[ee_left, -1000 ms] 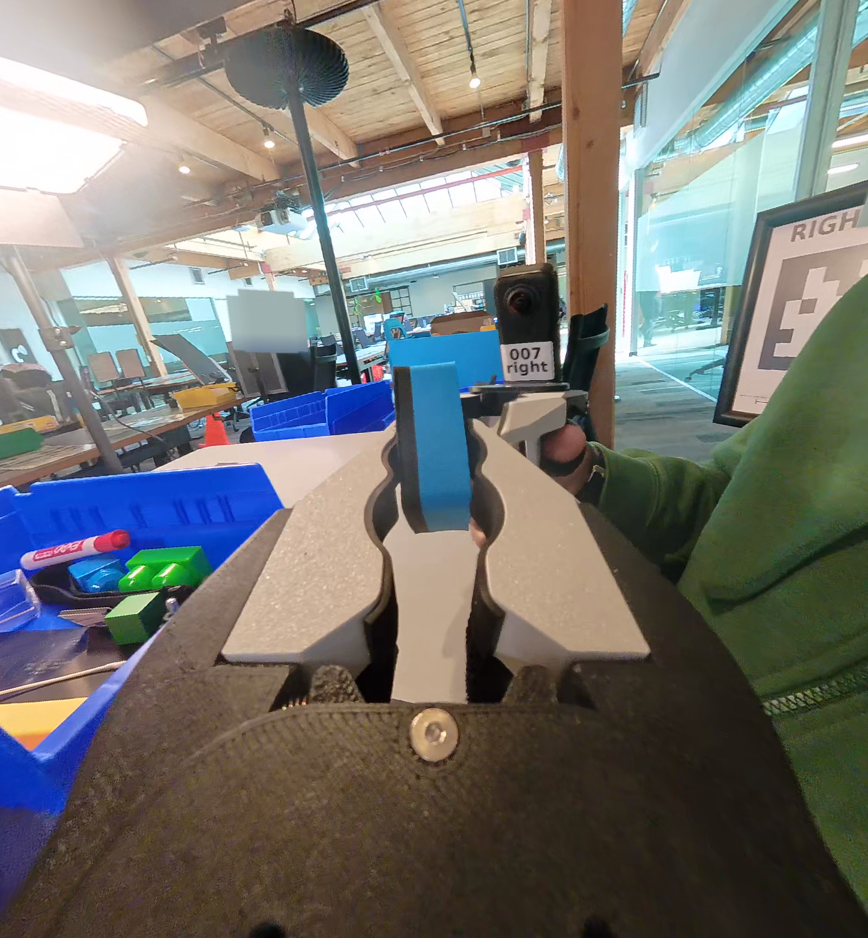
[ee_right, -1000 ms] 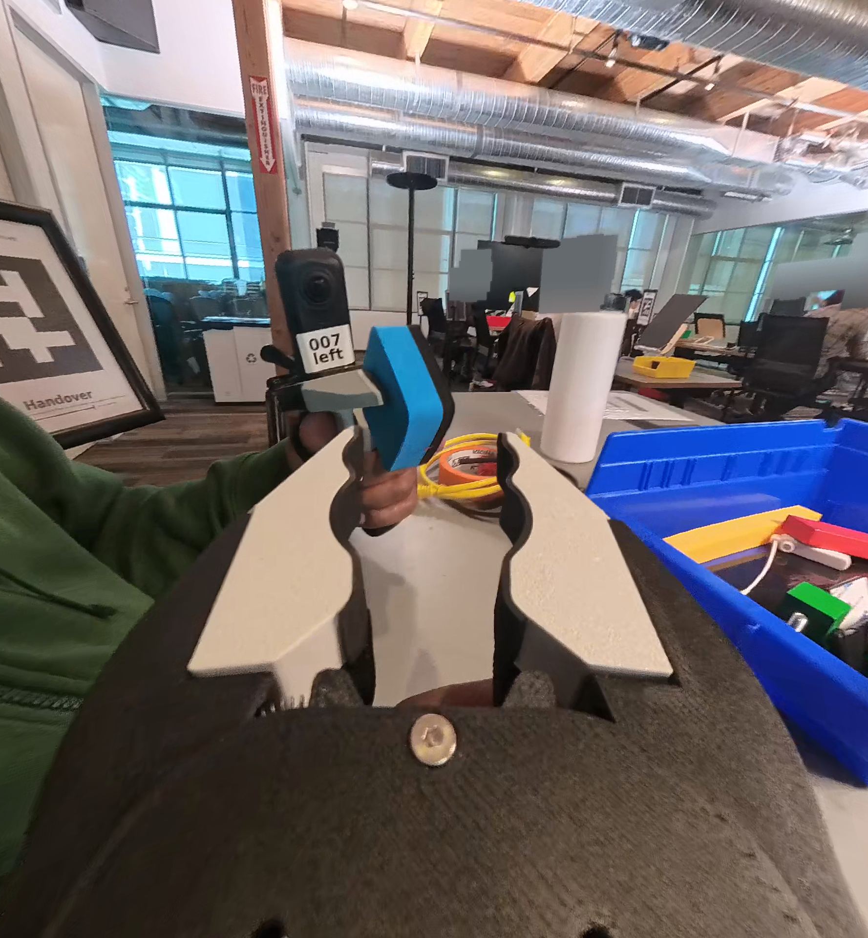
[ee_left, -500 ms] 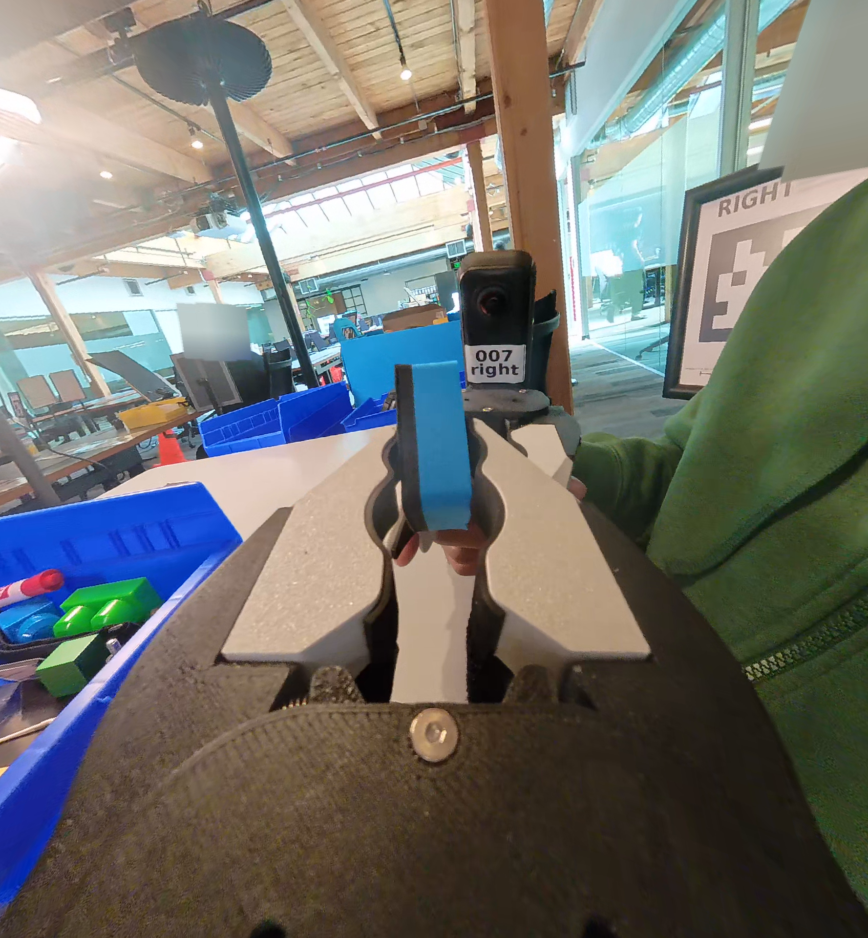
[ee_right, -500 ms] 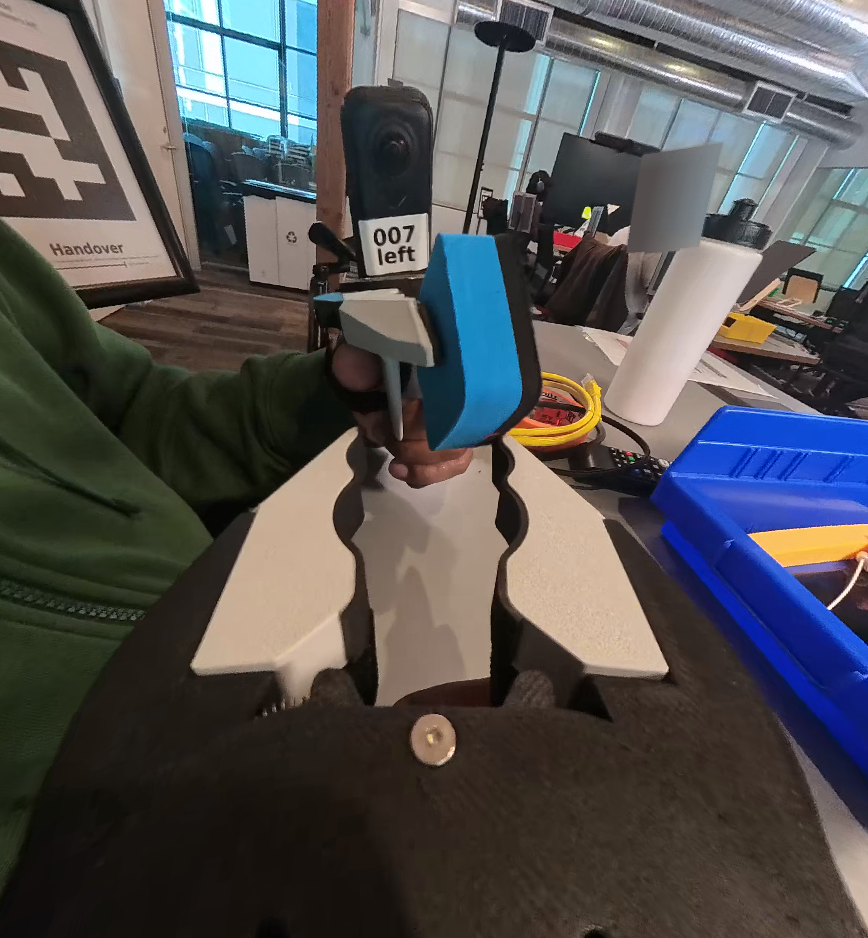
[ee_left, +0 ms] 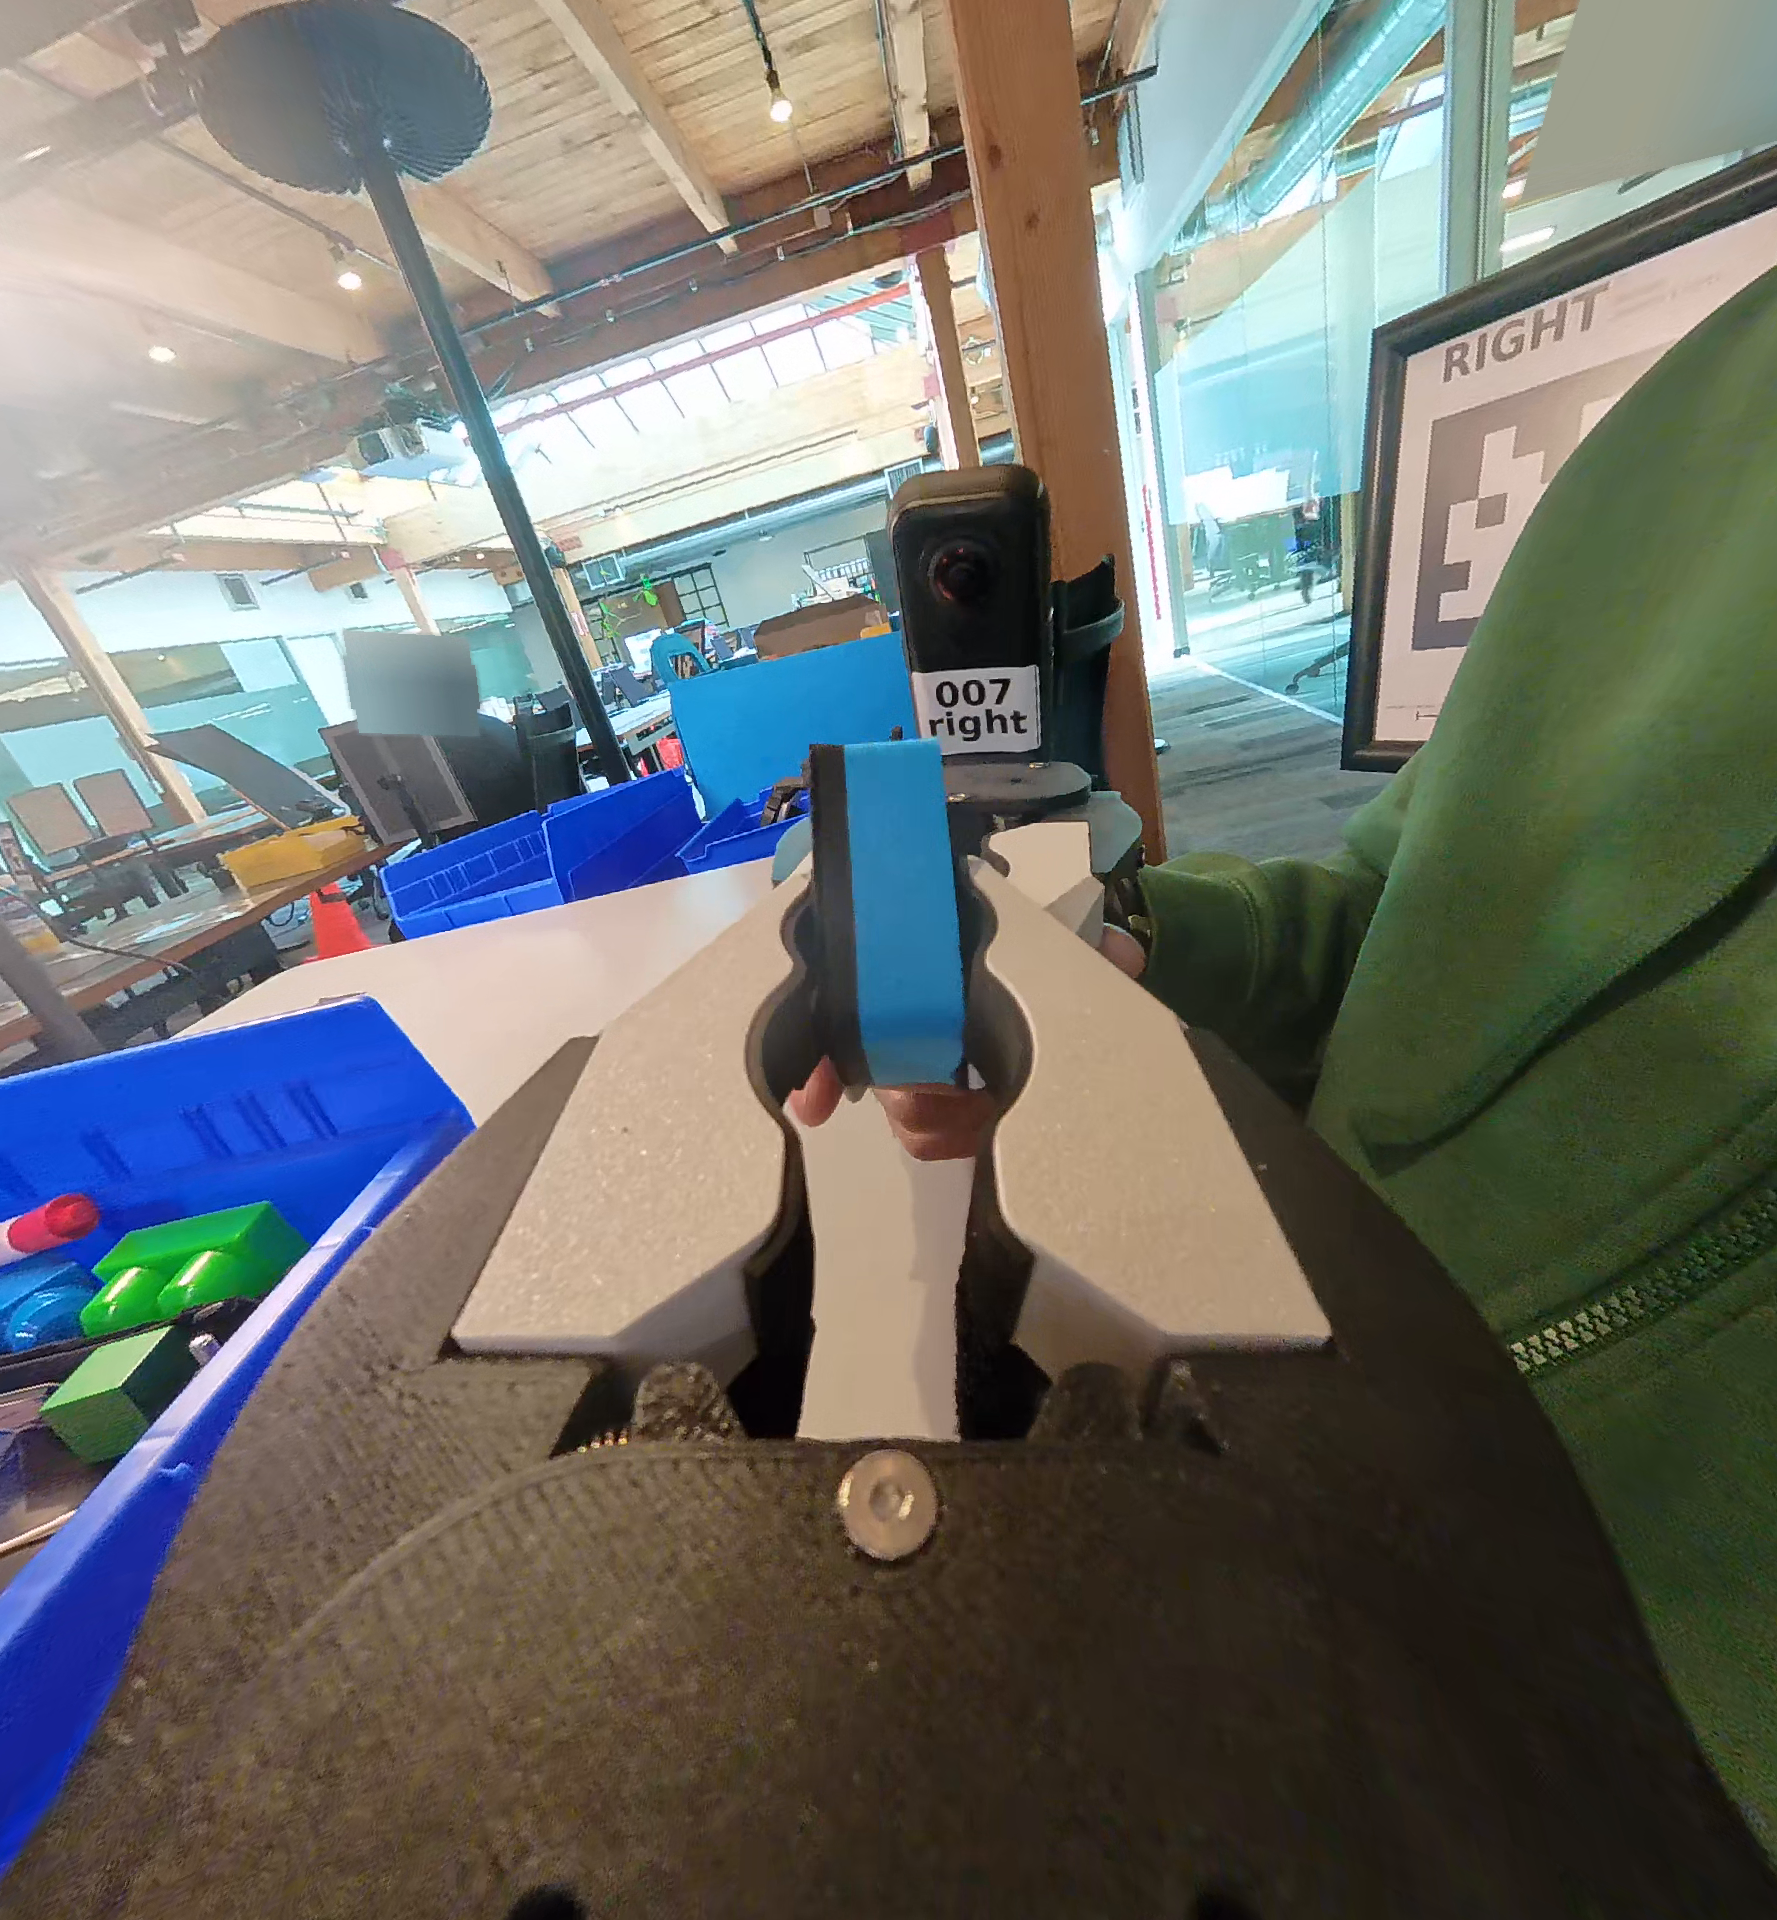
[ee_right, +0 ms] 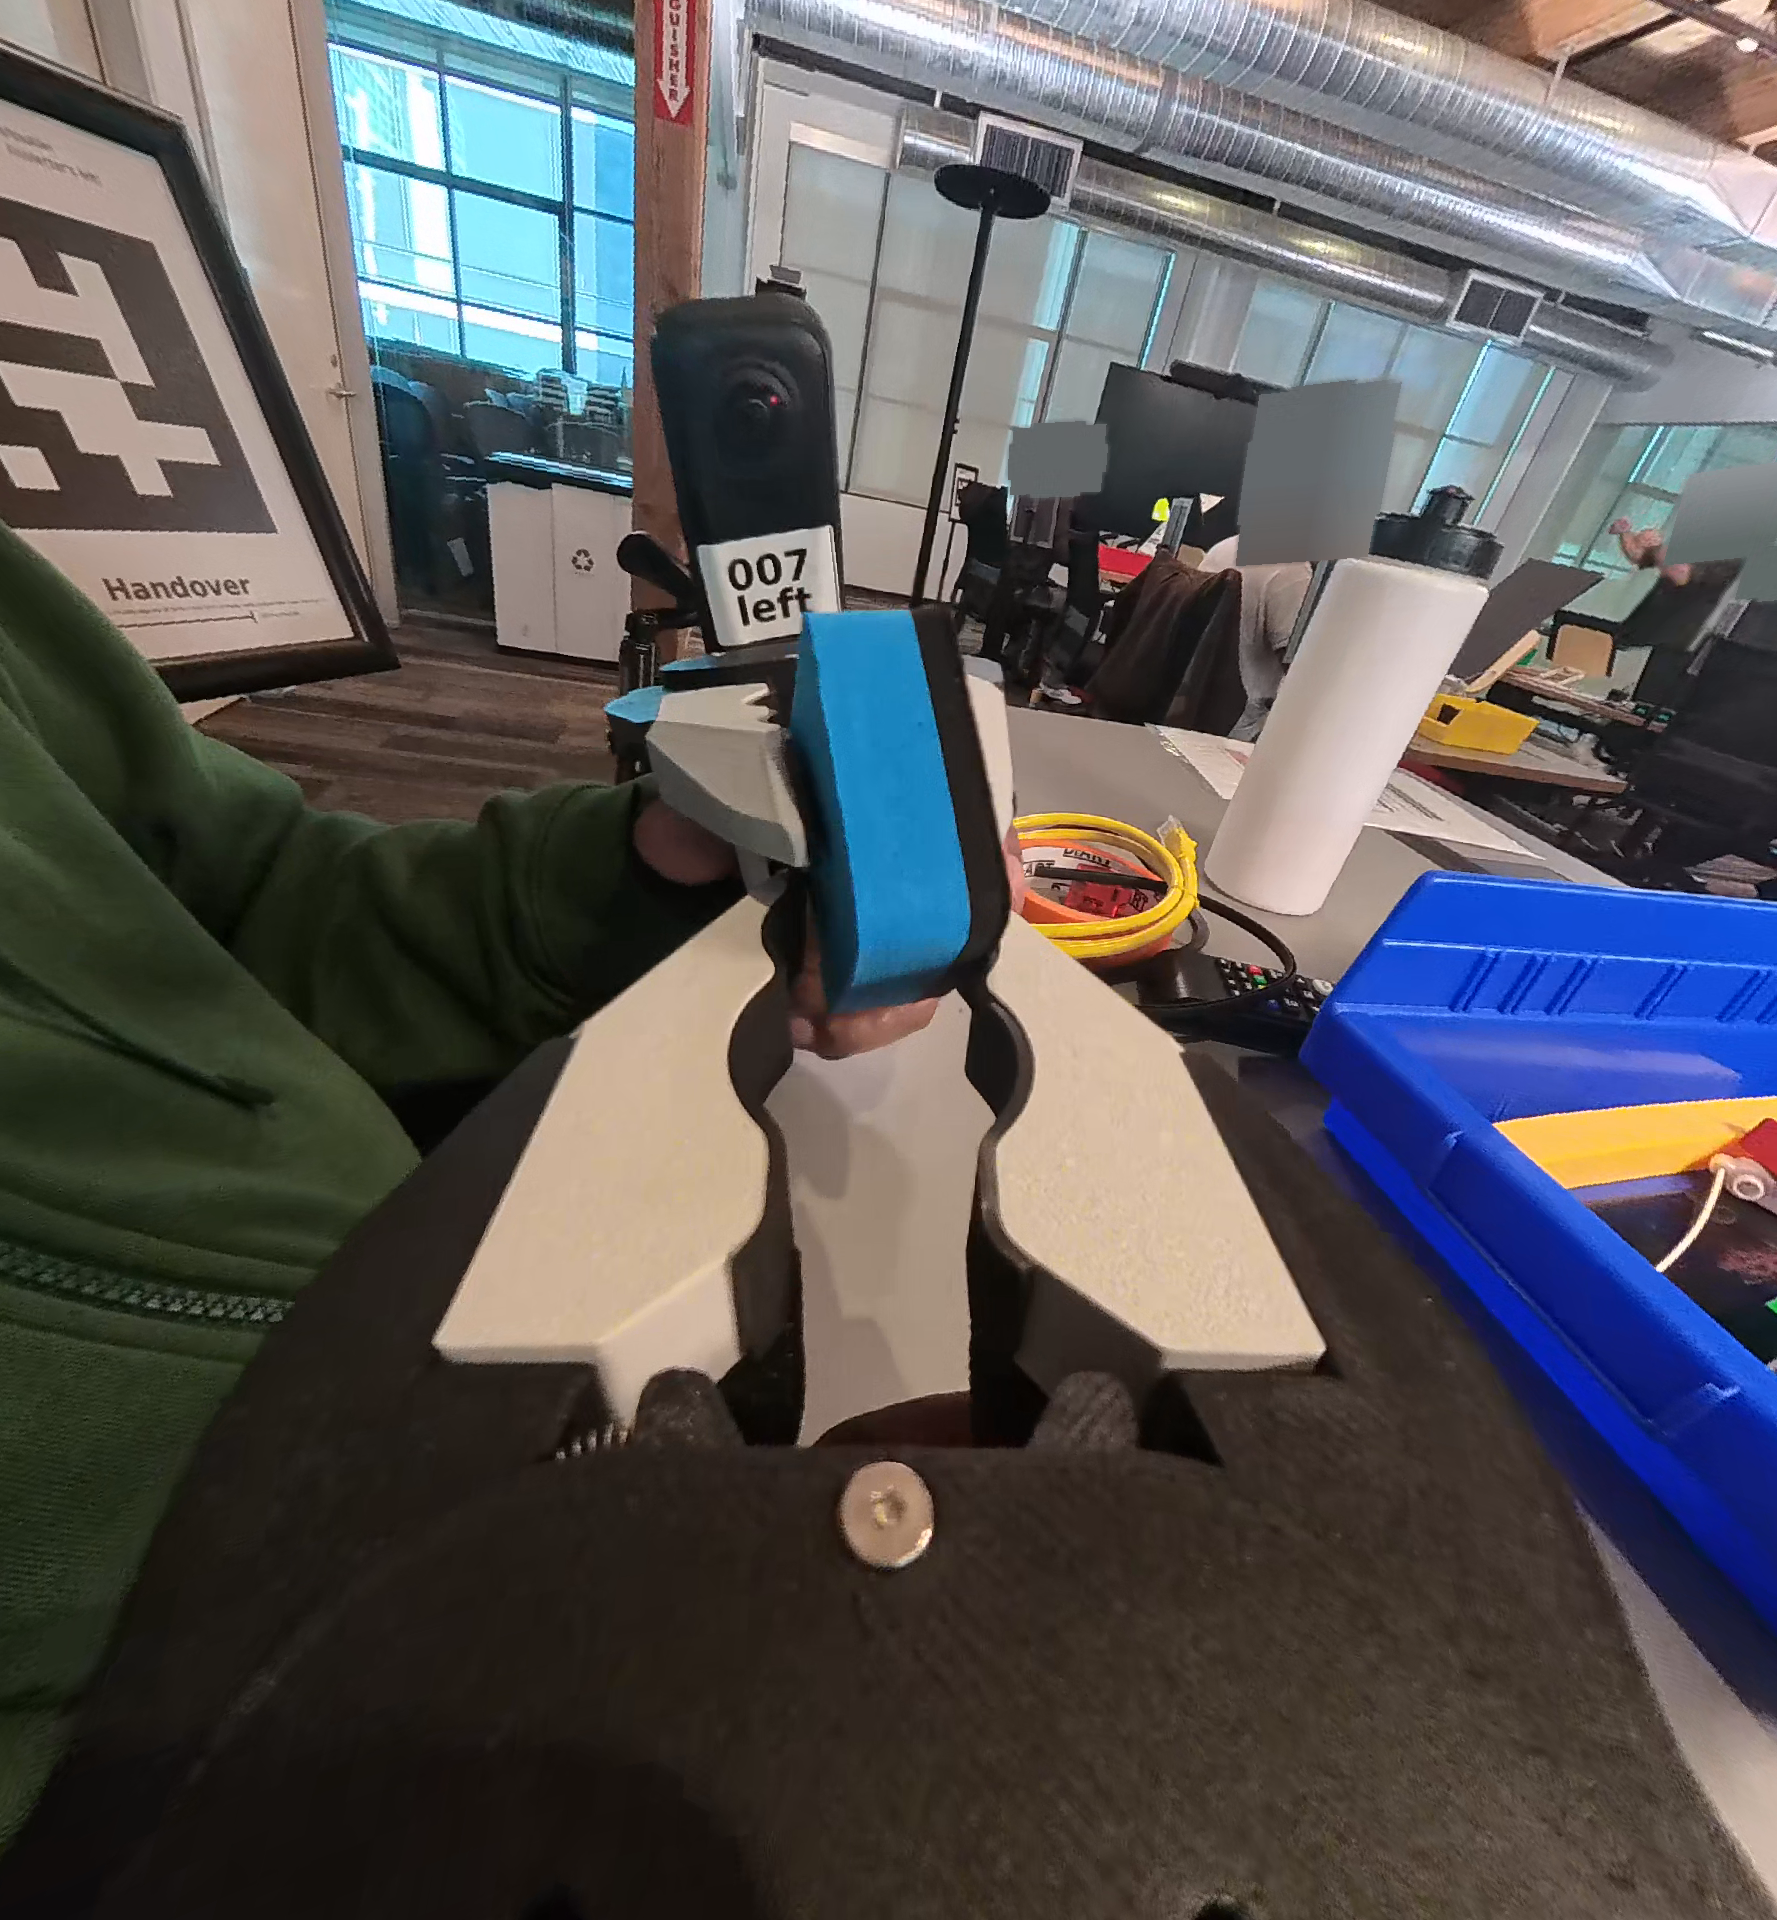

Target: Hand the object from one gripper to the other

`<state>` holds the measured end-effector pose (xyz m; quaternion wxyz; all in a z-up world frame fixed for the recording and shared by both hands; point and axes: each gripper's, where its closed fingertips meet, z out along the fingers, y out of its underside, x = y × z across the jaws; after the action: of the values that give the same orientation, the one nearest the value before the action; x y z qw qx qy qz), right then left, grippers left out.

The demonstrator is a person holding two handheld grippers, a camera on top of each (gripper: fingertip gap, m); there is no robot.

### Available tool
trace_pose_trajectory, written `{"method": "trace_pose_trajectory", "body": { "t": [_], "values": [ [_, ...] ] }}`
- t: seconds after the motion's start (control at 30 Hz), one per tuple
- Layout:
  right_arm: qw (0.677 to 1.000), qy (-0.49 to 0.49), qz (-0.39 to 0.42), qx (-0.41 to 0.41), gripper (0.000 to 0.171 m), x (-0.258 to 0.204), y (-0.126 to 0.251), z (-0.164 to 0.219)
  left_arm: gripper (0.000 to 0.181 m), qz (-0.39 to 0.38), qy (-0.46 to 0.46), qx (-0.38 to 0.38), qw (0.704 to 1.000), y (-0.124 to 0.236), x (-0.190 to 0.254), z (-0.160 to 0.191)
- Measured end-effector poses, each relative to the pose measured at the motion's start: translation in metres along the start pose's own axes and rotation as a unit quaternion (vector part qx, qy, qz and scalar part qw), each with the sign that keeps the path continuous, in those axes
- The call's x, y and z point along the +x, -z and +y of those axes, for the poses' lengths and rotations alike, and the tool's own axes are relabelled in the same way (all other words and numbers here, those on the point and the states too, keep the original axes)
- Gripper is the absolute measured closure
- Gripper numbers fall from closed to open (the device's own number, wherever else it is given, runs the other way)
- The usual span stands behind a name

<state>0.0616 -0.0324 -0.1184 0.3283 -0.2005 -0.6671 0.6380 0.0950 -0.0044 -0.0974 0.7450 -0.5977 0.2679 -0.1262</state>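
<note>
Left tongs (ee_left: 889, 935) clenched on the blue foam block (ee_left: 899, 914), upright and held up off the bench (ee_left: 510, 966); right tongs (ee_right: 879, 935) released, fingers either side of the block's lower end, right finger at its black edge, left finger a small gap off. Blue bin (ee_right: 1590, 1039) sits close on the right tongs' right, yellow cable coil (ee_right: 1123, 883) and white bottle (ee_right: 1341, 727) behind; open air around the block's upper half.
</note>
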Motion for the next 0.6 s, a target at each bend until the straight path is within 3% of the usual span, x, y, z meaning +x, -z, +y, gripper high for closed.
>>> {"method": "trace_pose_trajectory", "body": {
  "t": [0.3, 0.6],
  "values": [
    [0.998, 0.039, 0.056, -0.001, 0.146, 0.016, 0.003, -0.002, 0.149, -0.035, 0.002, -0.004, 0.999, 0.002, -0.012, 0.001],
    [0.968, 0.160, 0.191, -0.012, 0.148, 0.047, 0.011, -0.007, 0.136, -0.106, 0.019, 0.003, 0.994, 0.010, -0.040, 0.000]
  ]
}}
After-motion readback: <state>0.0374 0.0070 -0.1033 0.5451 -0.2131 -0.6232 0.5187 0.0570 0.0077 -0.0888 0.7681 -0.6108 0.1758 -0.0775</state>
